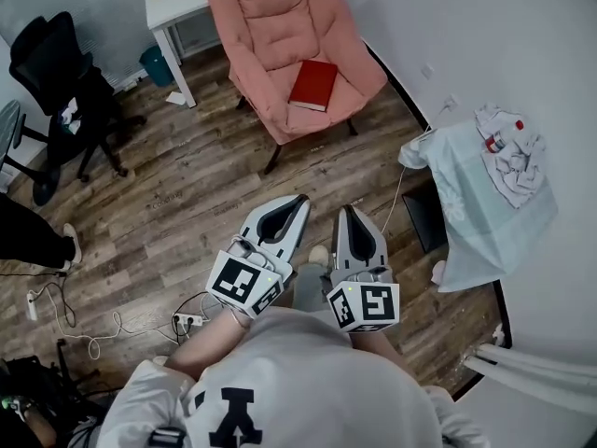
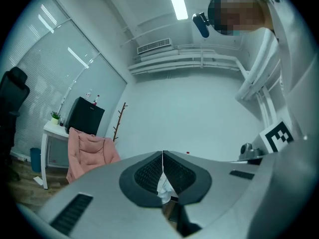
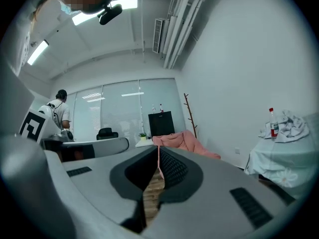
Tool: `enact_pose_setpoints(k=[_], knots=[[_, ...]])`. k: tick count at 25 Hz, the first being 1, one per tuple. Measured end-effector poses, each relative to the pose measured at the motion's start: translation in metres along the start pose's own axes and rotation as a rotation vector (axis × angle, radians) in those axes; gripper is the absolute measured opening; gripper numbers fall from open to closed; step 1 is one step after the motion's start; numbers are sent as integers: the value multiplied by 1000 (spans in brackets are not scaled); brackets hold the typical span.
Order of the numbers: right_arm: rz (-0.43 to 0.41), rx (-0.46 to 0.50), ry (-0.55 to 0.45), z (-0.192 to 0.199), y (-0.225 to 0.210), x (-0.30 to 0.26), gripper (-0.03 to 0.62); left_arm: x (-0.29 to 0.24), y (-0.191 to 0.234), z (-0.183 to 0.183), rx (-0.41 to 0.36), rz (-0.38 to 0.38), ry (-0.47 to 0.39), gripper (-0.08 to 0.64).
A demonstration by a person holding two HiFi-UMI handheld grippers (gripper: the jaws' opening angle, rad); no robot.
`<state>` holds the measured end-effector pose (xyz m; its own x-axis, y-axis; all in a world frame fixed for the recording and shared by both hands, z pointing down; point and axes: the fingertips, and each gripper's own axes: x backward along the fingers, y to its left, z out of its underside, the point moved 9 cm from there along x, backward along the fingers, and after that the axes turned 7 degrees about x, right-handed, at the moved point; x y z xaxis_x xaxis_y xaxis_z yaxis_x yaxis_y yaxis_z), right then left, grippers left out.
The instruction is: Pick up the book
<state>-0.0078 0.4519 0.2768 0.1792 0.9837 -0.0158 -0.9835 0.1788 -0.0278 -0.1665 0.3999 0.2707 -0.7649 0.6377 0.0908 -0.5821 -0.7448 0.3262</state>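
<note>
A red book (image 1: 313, 85) lies flat on the seat of a pink armchair (image 1: 264, 21) at the top of the head view. My left gripper (image 1: 299, 200) and right gripper (image 1: 350, 211) are held side by side over the wood floor, well short of the chair, both pointing toward it. Both are shut with nothing between the jaws. In the left gripper view the armchair (image 2: 88, 153) shows at the left beyond the left gripper (image 2: 162, 154). In the right gripper view the armchair (image 3: 189, 142) sits just past the tips of the right gripper (image 3: 159, 149). The book is hidden in both gripper views.
A white desk (image 1: 174, 3) stands left of the armchair, with a black office chair (image 1: 61, 77) further left. A table under a pale cloth (image 1: 480, 189) holds crumpled fabric and a bottle at the right. Cables and a power strip (image 1: 187, 319) lie on the floor near my feet.
</note>
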Motion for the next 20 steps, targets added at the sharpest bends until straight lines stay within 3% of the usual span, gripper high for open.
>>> enact_pose_setpoints(k=[11,20], knots=[[-147,84,-10,-28,-126,-120,31,-151,22,-9,-14,-115,-79,7],[-207,51,1,-24,-148,-170,31,-192,46,-11,-27,-167,-61,6]])
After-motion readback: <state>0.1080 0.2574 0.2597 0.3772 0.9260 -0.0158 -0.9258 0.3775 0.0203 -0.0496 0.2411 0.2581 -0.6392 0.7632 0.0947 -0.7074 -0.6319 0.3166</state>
